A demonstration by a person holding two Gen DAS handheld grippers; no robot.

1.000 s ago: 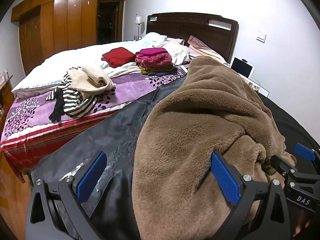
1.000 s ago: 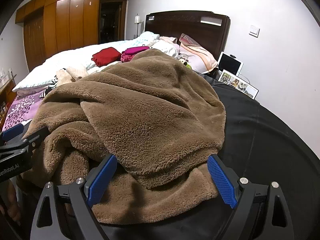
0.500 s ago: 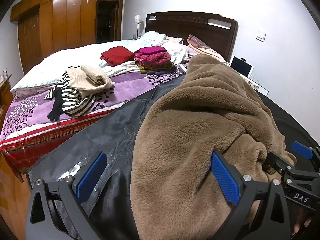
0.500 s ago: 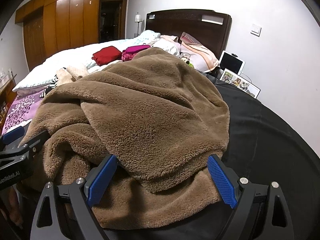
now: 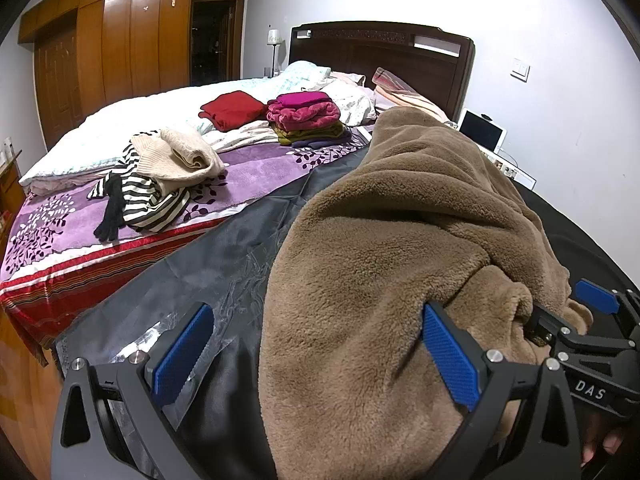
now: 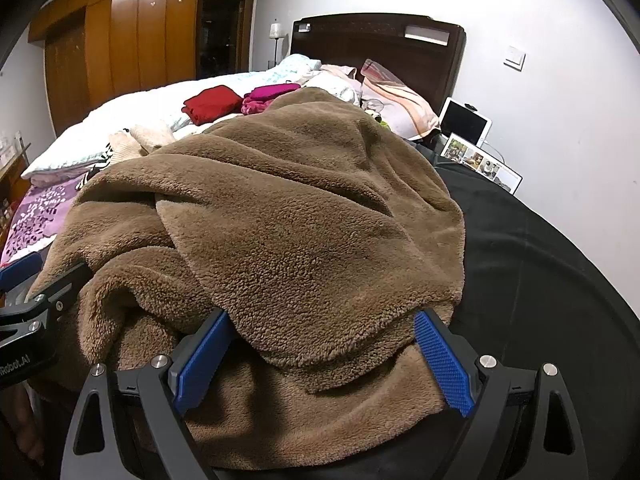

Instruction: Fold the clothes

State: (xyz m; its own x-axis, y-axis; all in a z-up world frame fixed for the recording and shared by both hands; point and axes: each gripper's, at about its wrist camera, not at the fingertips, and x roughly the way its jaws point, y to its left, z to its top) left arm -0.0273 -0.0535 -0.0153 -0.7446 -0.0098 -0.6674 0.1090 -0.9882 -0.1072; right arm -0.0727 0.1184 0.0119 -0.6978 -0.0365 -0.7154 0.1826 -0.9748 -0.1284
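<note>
Here, brown fleece garment (image 6: 304, 216) bunched, its shape unclear, sleeves hidden

Brown fleece garment (image 6: 304, 216) heaped between right gripper's (image 6: 320, 360) spread jaws.

One brown fleece garment (image 5: 380, 280), bulky, lying on one black sheet (image 6: 540, 280).
Two hand-held grippers: left hand-held gripper (image 5: 316, 356), right hand-held gripper (image 6: 320, 356); each has two blue-padded fingers.
One bed (image 5: 248, 168) with one dark headboard (image 5: 380, 44).
One folded red garment (image 5: 232, 110).
One stack of folded clothes (image 5: 306, 120), perhaps five items; the layers are hard to separate.
One loose heap: one cream knit (image 5: 176, 156), one striped piece (image 5: 152, 200), one black item (image 5: 112, 212).
One tablet (image 6: 466, 122).
One photo frame (image 6: 480, 162).
One lamp (image 5: 274, 38).
One wall switch (image 5: 520, 70).
</note>
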